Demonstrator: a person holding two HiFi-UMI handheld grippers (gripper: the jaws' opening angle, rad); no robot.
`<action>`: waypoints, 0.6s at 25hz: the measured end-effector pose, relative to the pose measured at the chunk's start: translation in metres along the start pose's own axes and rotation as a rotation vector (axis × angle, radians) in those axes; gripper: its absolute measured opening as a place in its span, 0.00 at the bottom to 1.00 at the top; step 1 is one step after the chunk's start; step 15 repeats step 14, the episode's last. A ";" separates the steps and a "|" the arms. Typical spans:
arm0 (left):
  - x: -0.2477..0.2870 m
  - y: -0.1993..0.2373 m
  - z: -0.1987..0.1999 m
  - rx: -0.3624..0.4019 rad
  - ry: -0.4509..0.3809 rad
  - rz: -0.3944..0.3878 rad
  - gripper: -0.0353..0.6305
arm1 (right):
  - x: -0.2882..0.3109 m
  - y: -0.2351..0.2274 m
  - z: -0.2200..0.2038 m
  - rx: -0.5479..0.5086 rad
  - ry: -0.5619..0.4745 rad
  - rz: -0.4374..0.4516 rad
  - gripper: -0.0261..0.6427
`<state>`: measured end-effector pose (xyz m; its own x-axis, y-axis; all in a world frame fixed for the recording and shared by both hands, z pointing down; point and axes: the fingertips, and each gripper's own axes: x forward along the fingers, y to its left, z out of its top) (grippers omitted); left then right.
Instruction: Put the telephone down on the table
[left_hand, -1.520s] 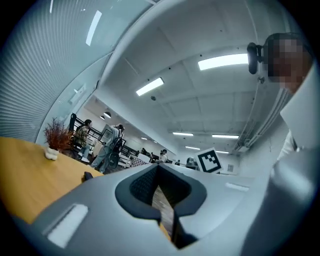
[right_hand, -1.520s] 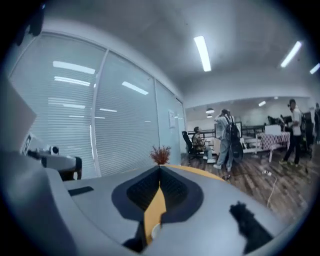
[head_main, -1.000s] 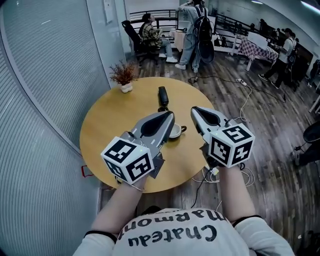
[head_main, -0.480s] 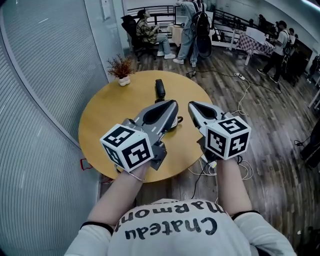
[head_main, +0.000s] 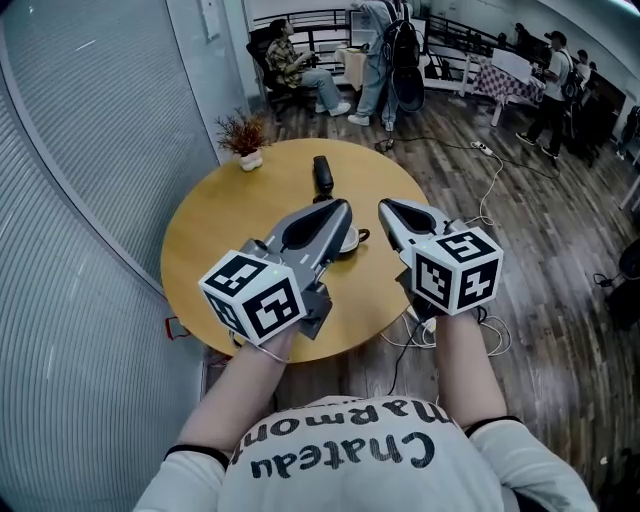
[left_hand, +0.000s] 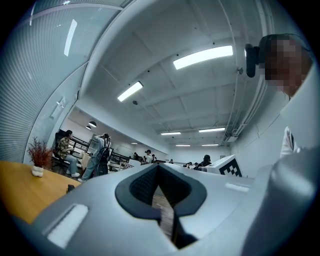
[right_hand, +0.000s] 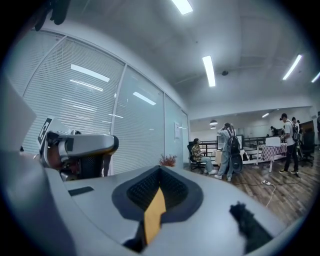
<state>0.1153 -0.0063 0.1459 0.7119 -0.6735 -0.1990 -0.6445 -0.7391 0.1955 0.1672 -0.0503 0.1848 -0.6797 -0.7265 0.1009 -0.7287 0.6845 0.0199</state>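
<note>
Round tan table (head_main: 215, 235) holds a slim black telephone (head_main: 323, 176); left gripper (head_main: 344, 206) and right gripper (head_main: 384, 205) are closed.

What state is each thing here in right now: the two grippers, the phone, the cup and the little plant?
left gripper: jaws shut, nothing between them.
right gripper: jaws shut, nothing between them.
telephone: lying flat on the table, beyond both grippers, held by neither.
cup: upright on the table, partly hidden behind the left gripper.
plant: upright in its white pot near the table's far edge.
</note>
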 end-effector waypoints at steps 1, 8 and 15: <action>-0.001 0.000 0.000 -0.001 0.001 0.000 0.06 | 0.000 0.000 0.001 0.003 -0.001 -0.001 0.06; 0.005 -0.001 0.006 -0.018 -0.010 -0.004 0.06 | 0.000 -0.002 0.003 0.006 0.007 -0.001 0.06; 0.011 -0.010 0.004 -0.011 0.008 -0.013 0.06 | -0.007 -0.002 0.001 0.002 0.019 0.001 0.06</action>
